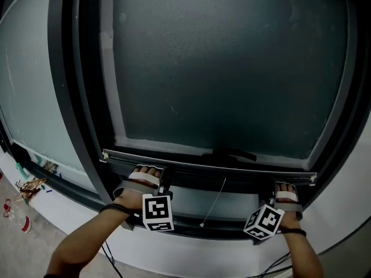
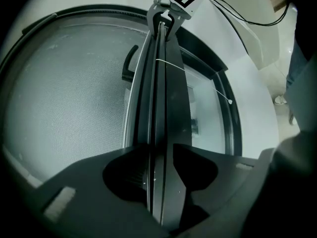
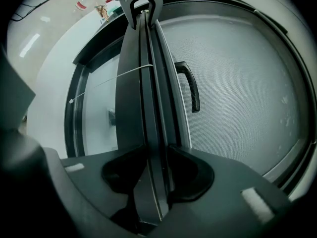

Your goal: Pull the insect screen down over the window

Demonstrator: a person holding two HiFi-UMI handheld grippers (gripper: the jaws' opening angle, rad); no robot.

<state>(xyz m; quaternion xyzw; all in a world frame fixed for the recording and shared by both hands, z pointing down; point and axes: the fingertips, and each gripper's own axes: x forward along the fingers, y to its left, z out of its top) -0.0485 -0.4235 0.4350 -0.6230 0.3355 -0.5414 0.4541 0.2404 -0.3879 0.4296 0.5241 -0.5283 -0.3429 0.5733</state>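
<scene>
The grey mesh insect screen [image 1: 232, 68] covers most of the dark-framed window. Its bottom bar [image 1: 232, 168] hangs a little above the lower window frame [image 1: 220, 225]. My left gripper [image 1: 157, 177] sits on the bar near its left end and my right gripper [image 1: 279, 185] near its right end. In the left gripper view the bar [image 2: 161, 108] runs between the jaws of my left gripper [image 2: 161, 150], which stand closely on both sides. The right gripper view shows the same for the bar [image 3: 148, 93] and my right gripper [image 3: 157, 150]. No firm squeeze shows on either.
A thin white pull cord [image 1: 215, 204] dangles from the bar's middle. A black handle [image 3: 190, 86] sits on the bar beside the mesh. Below is the white sill [image 1: 203, 253] with cables [image 1: 278, 266]. Small litter [image 1: 26, 190] lies on the floor at the left.
</scene>
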